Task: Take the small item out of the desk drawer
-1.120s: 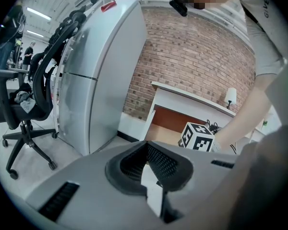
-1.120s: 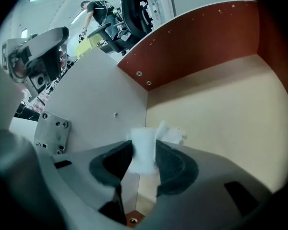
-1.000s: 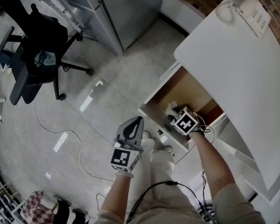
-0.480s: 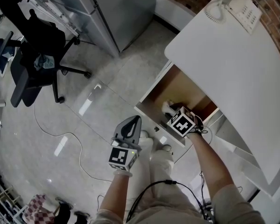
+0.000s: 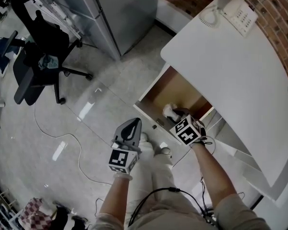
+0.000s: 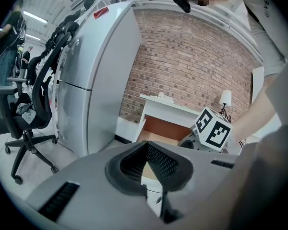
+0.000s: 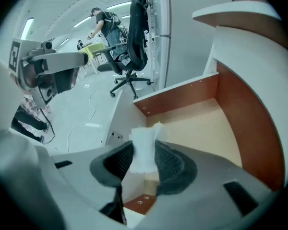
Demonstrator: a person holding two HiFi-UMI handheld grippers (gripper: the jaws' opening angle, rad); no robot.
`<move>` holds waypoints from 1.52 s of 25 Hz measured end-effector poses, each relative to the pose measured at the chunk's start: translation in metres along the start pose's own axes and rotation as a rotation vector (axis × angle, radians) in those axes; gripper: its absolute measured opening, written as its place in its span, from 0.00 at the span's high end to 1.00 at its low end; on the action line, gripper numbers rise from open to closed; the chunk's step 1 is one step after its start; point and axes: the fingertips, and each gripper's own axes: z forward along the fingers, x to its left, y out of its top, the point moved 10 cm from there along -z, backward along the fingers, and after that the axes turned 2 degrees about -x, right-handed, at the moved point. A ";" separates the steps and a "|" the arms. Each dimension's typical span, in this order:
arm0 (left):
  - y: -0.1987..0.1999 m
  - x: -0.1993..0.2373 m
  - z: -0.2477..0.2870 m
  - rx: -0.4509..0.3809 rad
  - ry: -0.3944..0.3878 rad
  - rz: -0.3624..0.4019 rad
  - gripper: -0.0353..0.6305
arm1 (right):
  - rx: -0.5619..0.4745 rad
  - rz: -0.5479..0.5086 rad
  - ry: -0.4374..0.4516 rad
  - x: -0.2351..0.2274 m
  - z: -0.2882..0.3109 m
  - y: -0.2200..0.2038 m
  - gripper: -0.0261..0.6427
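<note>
Small white item (image 7: 144, 145) is pinched in your R tool (image 7: 144, 163) over open drawer (image 7: 178, 97), near its front edge; L tool (image 6: 145, 153) closed, empty.

Nothing legible here: the phone (image 5: 237, 11) keys on the desk (image 5: 240, 75) are too small, the fridge's red tag (image 6: 101, 12) blurs.

The left gripper (image 6: 146, 150) fills the bottom edge, its jaws meeting at the tips with nothing between them. Beyond, a tall grey cabinet (image 6: 93, 75) stands against a brick wall (image 6: 197, 61) — an office chair (image 6: 36, 99) on its left, a white desk (image 6: 165, 110) with an open drawer (image 6: 163, 127) on its right, the right gripper's marker cube (image 6: 212, 128) just beside the drawer
</note>
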 end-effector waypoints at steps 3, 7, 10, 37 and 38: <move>0.012 -0.009 -0.009 -0.012 0.014 0.004 0.94 | -0.052 0.024 -0.010 0.004 -0.025 0.003 0.74; 0.026 -0.022 -0.022 -0.030 0.035 0.011 0.94 | -0.139 0.062 -0.010 0.008 -0.059 0.005 0.74; 0.029 -0.029 -0.030 -0.042 0.064 0.013 0.94 | -0.200 0.057 -0.013 0.010 -0.081 0.007 0.74; 0.091 -0.109 -0.102 -0.203 0.173 0.031 0.94 | -0.627 0.081 -0.034 0.028 -0.245 -0.011 0.74; 0.093 -0.111 -0.105 -0.208 0.173 0.030 0.94 | -0.640 0.081 -0.039 0.029 -0.249 -0.011 0.74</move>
